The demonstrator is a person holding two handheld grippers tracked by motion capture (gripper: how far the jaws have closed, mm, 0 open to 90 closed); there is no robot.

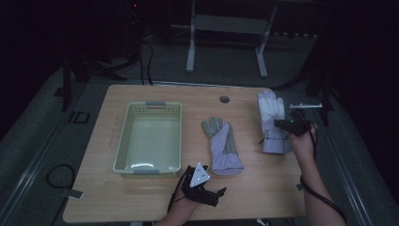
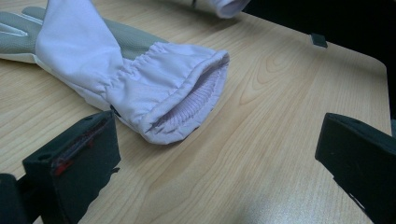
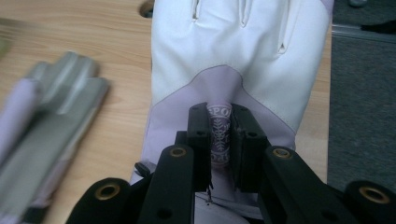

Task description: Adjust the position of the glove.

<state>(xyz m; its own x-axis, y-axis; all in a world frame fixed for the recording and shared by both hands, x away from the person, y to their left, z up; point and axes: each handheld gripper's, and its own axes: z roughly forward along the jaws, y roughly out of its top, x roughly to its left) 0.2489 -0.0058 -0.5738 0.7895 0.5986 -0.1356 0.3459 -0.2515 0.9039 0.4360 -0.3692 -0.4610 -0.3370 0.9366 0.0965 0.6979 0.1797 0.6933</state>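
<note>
Two soft white-and-lilac gloves lie on the wooden table [image 1: 141, 197] beside one pale green plastic basket [image 1: 148, 136]. The right gripper [image 3: 220, 140] pinches the right glove [image 3: 243, 65] tight at the table's right edge. The left gripper [image 2: 217, 154] gapes wide, empty, near the middle glove's [image 2: 140, 88] cuff.

One piece of lettering can be read. In the right gripper view, a narrow lilac label [image 3: 220, 135] on the back of the white glove [image 3: 243, 60] sits pinched between the two black jaws. Its top line shows the capitals "SPO", cut off at both sides by the jaws. Below them is an ornamental emblem, too small to make out.
</note>
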